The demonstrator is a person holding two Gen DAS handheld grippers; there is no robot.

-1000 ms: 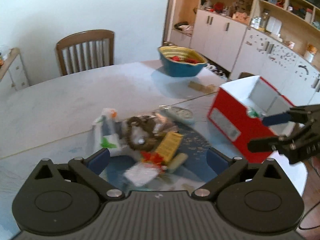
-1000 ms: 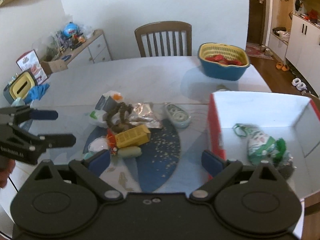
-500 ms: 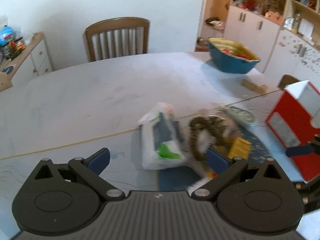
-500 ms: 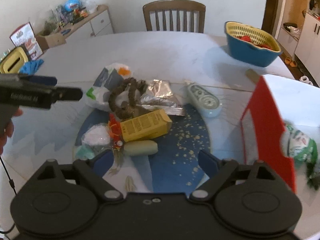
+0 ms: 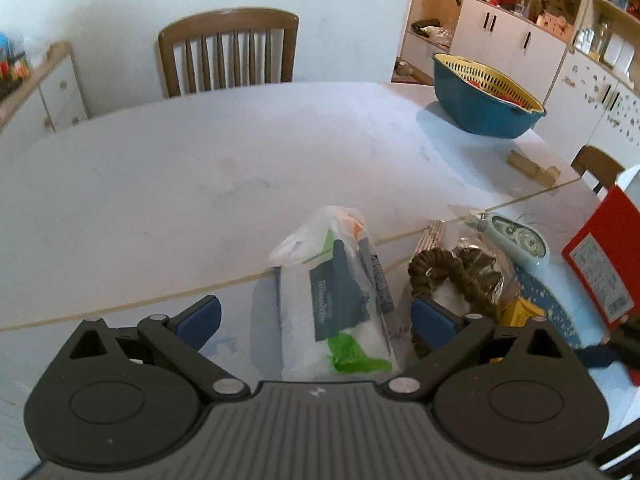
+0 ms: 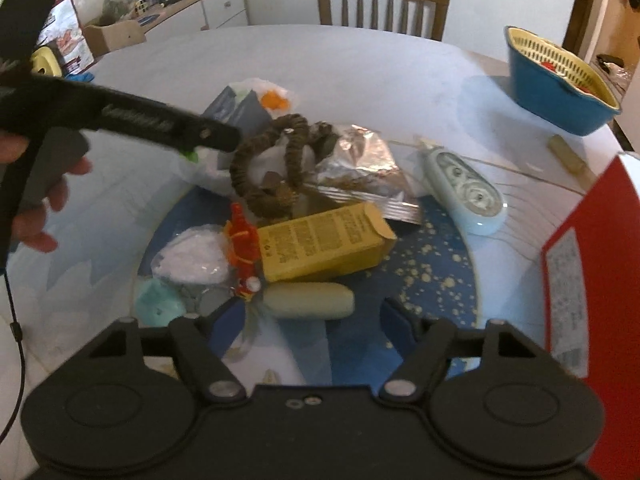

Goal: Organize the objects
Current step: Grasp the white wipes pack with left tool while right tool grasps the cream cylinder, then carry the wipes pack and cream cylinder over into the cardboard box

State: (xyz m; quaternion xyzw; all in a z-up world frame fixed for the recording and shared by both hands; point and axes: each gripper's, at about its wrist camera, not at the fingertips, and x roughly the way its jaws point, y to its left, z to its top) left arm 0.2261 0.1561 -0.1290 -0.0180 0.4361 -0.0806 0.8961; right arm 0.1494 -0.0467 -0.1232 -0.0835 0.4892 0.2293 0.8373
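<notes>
Two grippers hang over a heap of small things on a pale table [image 5: 160,184]. In the left wrist view the left gripper [image 5: 316,318] fills the lower part of the frame with its blue pads spread wide. A clear plastic bag [image 5: 340,300] with a dark label and a green scrap inside lies between them at lower centre, and neither pad touches it. Just right of the bag, by the right pad, sits a brown braided ring [image 5: 452,276]. A pale blue tape dispenser [image 5: 516,240] lies further right, and a red box [image 5: 600,272] stands at the right edge.

In the right wrist view the right gripper [image 6: 316,328] sits at the bottom of the frame, its jaws closing and about half open, with nothing pressed between the pads. A cream cylinder [image 6: 310,300] lies just above the gap, close to the fingertips but apart from them. Above it, in mid-frame, lies a yellow carton [image 6: 324,244], with a small red figure [image 6: 242,248] at its left end and a white wad in plastic [image 6: 196,258] beyond that. A crumpled foil pouch [image 6: 360,168] lies above the carton. All rest on or around a blue speckled mat [image 6: 432,280]. The blue-and-yellow basket [image 6: 560,80] stands well apart at upper right.
</notes>
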